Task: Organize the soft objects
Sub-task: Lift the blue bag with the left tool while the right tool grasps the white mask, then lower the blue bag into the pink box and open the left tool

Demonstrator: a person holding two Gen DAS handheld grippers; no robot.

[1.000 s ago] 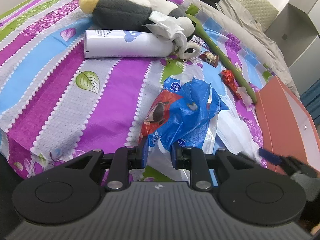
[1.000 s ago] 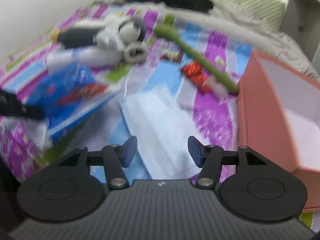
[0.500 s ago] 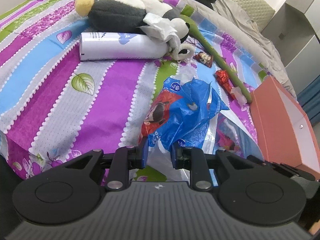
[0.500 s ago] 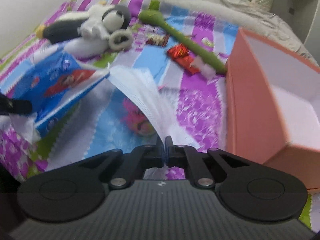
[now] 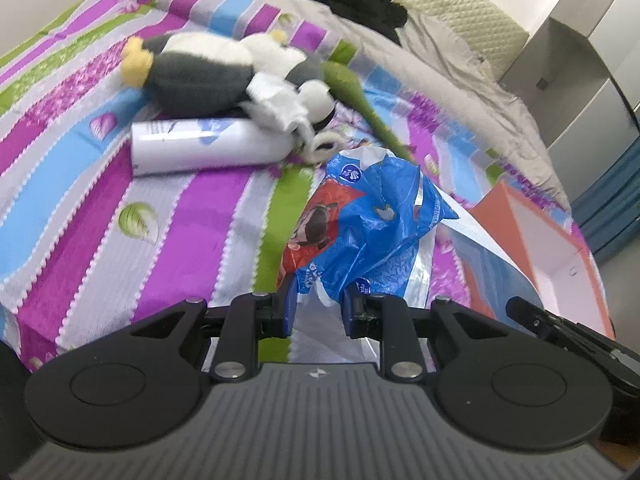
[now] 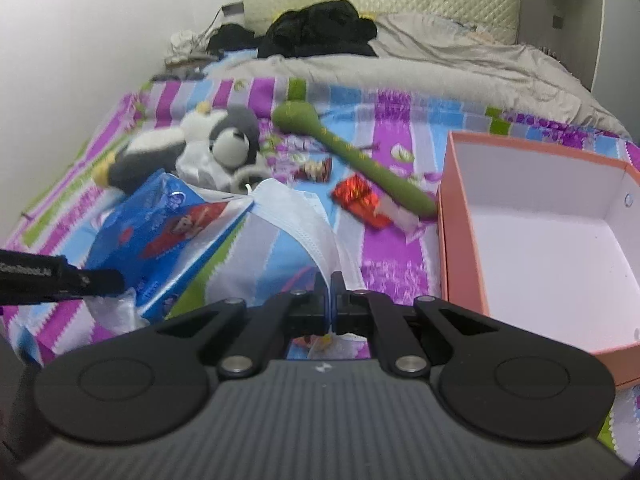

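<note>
My left gripper [image 5: 318, 306] is shut on the lower edge of a blue and red plastic bag [image 5: 360, 236] and holds it above the striped bedspread. My right gripper [image 6: 331, 300] is shut on a white and light-blue face mask [image 6: 304, 224] that runs from the bag's mouth. The bag also shows in the right wrist view [image 6: 168, 232], with the left gripper's arm [image 6: 52, 276] beside it. A grey and white plush toy [image 5: 200, 68] lies further back on the bed.
An open orange box with a white inside [image 6: 540, 232] stands on the right. A white cylinder [image 5: 208, 148], a long green plush stem [image 6: 356, 156] and red foil wrappers [image 6: 360, 200] lie on the bed. Black clothes [image 6: 320, 28] and a grey blanket lie at the head.
My right gripper went from open to shut on the face mask and has lifted it up off the bed. My left gripper kept its hold on the bag and rose a little.
</note>
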